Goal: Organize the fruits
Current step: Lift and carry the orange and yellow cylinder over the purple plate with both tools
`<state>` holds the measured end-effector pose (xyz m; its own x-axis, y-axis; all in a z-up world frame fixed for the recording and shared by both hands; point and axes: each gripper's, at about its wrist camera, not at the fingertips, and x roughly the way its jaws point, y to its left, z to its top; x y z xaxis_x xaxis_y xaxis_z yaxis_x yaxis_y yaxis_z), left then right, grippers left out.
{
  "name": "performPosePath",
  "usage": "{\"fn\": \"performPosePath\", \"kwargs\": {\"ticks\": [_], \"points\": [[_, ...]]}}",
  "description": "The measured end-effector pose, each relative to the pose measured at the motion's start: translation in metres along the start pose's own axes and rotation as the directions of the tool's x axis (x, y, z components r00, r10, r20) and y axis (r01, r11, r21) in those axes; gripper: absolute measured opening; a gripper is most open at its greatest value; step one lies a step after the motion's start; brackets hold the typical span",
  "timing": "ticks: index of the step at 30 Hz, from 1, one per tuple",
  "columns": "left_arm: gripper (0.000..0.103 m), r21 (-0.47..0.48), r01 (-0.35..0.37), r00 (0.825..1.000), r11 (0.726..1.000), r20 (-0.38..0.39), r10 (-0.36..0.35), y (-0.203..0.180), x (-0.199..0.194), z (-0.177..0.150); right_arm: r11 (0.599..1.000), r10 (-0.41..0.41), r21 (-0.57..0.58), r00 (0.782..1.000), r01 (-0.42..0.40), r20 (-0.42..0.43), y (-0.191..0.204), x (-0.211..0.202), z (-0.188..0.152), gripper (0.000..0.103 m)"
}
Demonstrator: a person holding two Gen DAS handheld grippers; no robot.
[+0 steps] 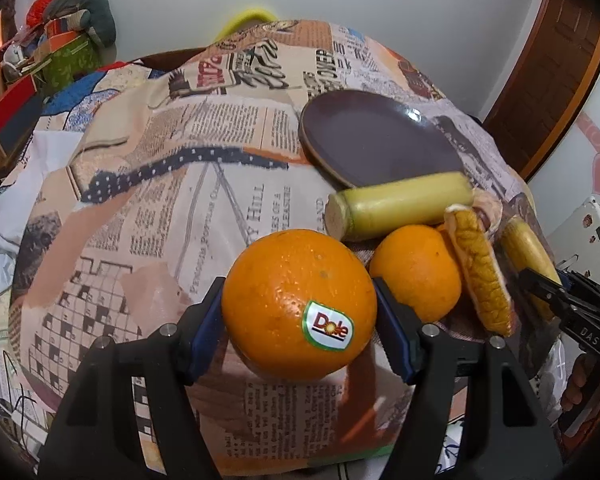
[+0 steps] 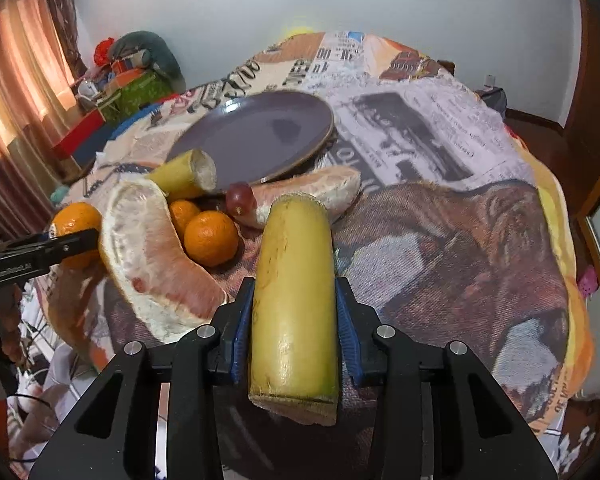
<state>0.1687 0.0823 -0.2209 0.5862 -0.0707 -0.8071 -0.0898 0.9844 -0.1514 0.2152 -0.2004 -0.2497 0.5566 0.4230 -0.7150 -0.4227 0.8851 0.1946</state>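
Note:
My left gripper [image 1: 299, 300] is shut on a large orange with a Dole sticker [image 1: 296, 300], held just above the newspaper-print cloth. My right gripper [image 2: 295, 312] is shut on a yellow sugarcane piece [image 2: 294, 296]; it also shows at the right of the left wrist view [image 1: 528, 252]. An empty purple plate [image 2: 260, 136] [image 1: 372, 136] lies beyond the fruit. A second sugarcane piece [image 1: 400, 204] [image 2: 186, 174], smaller oranges [image 2: 210, 238] [image 1: 416, 266], pomelo peel pieces [image 2: 152, 256] [image 2: 320, 190] and a red grape [image 2: 240, 198] lie between.
The cloth-covered table [image 1: 180, 184] drops off at its rounded edges. Boxes and a cushion [image 1: 68, 28] are piled at the far left. A wooden door [image 1: 548, 80] stands at the right, and curtains [image 2: 16, 92] hang at the left.

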Motion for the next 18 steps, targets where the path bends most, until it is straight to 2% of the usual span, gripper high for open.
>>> {"fn": "performPosePath", "kwargs": {"ticks": [10,18], "points": [[0.069,0.037,0.011,0.991,0.999,0.132,-0.015,-0.019,-0.034,0.039,1.000,-0.021,-0.004,0.991,0.021,0.135,-0.007,-0.024,0.038,0.035],[0.069,0.061,0.037,0.982,0.997,0.180,-0.048,-0.036,-0.034,0.068,1.000,-0.015,-0.019,0.969,0.020,0.248,-0.001,-0.034,0.072,0.035]]}}
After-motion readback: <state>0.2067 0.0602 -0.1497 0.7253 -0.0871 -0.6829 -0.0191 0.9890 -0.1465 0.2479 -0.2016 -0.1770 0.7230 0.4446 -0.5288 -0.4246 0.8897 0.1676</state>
